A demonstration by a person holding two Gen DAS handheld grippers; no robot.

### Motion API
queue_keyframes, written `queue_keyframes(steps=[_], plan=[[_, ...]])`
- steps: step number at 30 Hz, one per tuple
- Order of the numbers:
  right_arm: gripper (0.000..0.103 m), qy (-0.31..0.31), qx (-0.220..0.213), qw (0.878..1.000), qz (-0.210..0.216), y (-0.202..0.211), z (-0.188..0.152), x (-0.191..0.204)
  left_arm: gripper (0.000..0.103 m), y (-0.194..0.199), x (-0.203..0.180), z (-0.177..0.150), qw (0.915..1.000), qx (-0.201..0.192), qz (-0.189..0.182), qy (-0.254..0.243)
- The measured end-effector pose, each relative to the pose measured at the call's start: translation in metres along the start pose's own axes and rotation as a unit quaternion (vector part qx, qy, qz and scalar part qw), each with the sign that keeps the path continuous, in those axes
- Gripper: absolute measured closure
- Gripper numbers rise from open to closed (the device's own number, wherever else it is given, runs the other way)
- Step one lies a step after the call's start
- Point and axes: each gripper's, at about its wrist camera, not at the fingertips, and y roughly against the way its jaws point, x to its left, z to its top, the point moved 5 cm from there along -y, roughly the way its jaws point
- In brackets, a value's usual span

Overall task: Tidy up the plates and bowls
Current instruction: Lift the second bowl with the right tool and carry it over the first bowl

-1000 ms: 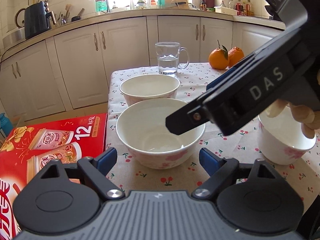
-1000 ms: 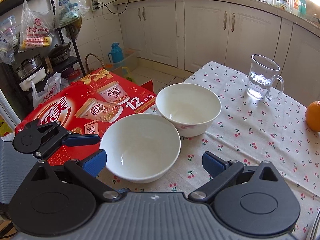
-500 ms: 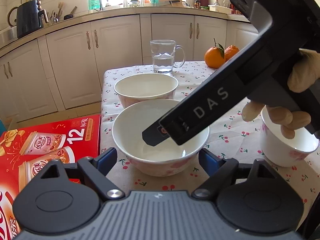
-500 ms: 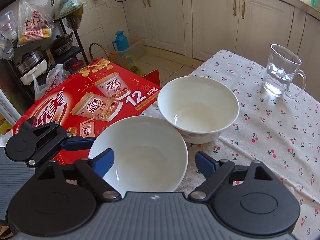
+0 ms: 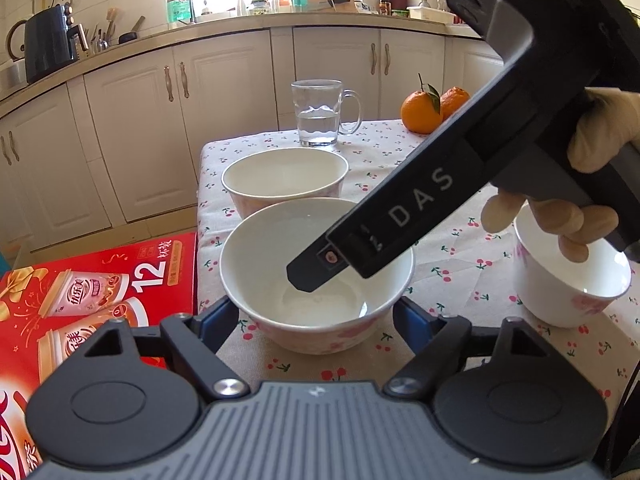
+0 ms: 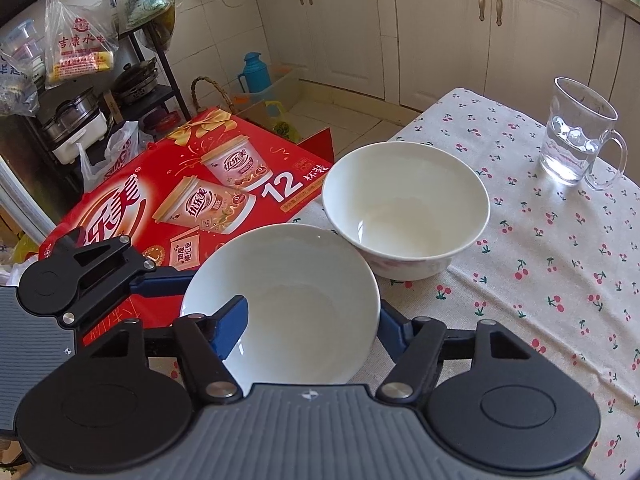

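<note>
A white bowl with pink flowers (image 5: 280,280) (image 6: 296,308) sits near the table's left edge. A second like bowl (image 5: 284,176) (image 6: 404,208) stands just behind it. A smaller white bowl (image 5: 572,280) stands at the right. My left gripper (image 5: 316,312) is open, its blue fingers on either side of the near bowl's base. My right gripper (image 6: 312,324) is open; its left finger (image 6: 230,324) is inside the near bowl and its right finger is outside the rim. The right gripper's body (image 5: 440,188) reaches over the bowl in the left wrist view.
A glass mug of water (image 5: 320,114) (image 6: 576,136) and two oranges (image 5: 434,110) stand at the table's far end. A red carton (image 5: 92,280) (image 6: 188,200) lies beside the table's left edge. Cabinets and a cluttered shelf (image 6: 76,100) lie beyond.
My right gripper has moved down and forward over the near bowl, so that its fingers now straddle the rim. My left gripper has closed in on the same bowl.
</note>
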Motion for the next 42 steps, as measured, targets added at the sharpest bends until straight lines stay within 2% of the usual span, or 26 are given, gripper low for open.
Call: queue_keyframes(steps=[10,20,27,42], plan=[[0.029,-0.007,-0.005,1.0,0.017,0.029,-0.008,0.005,0.019,0.025,-0.019,0.007,0.9999,-0.004,-0.007,-0.011],[0.029,0.004,-0.022,1.0,0.009,0.076,-0.031,0.01,0.019,0.048,-0.05,0.011,0.9991,-0.017,-0.025,-0.029],[0.029,-0.015,-0.034,0.999,0.011,0.106,-0.049,0.0,0.019,0.059,-0.077,0.018,0.9979,-0.022,-0.039,-0.047],[0.029,-0.027,-0.047,0.998,-0.039,0.16,-0.087,-0.032,0.019,0.049,-0.132,0.034,0.9933,-0.03,-0.088,-0.068]])
